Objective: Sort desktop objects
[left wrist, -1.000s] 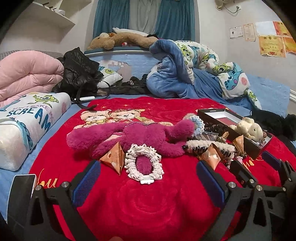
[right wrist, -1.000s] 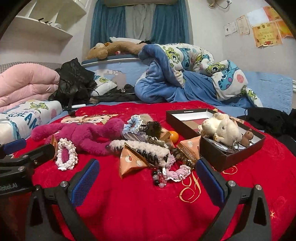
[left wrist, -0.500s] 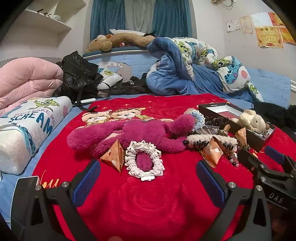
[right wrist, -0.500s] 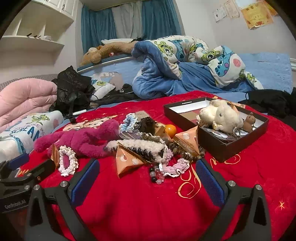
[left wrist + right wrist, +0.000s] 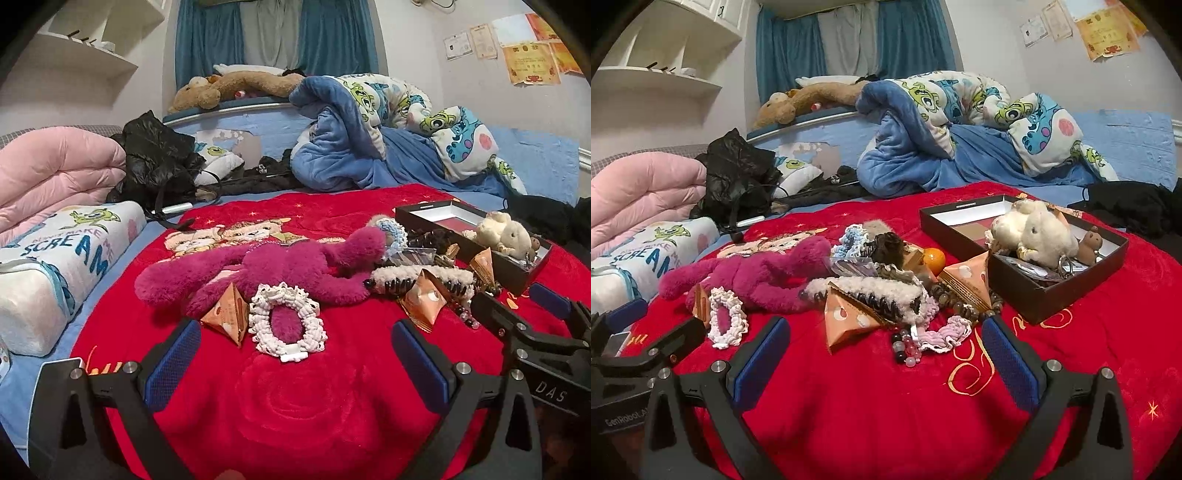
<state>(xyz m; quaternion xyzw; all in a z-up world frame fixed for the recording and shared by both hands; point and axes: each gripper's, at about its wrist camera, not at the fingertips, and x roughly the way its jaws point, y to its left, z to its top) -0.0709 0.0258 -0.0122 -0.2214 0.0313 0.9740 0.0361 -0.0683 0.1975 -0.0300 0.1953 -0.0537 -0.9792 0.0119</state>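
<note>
Both the left gripper (image 5: 295,354) and right gripper (image 5: 886,350) hang wide and empty, so grabbing the packet (image 5: 846,317) at 12 o'clock could easily snag the fuzzy hair clip (image 5: 871,291) lying on it.

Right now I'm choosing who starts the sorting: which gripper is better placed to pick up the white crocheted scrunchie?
Left. The left gripper stands open with the white scrunchie straight ahead between its fingers. From the right gripper, also open, it lies far off to the side, with an orange packet ahead instead.
</note>
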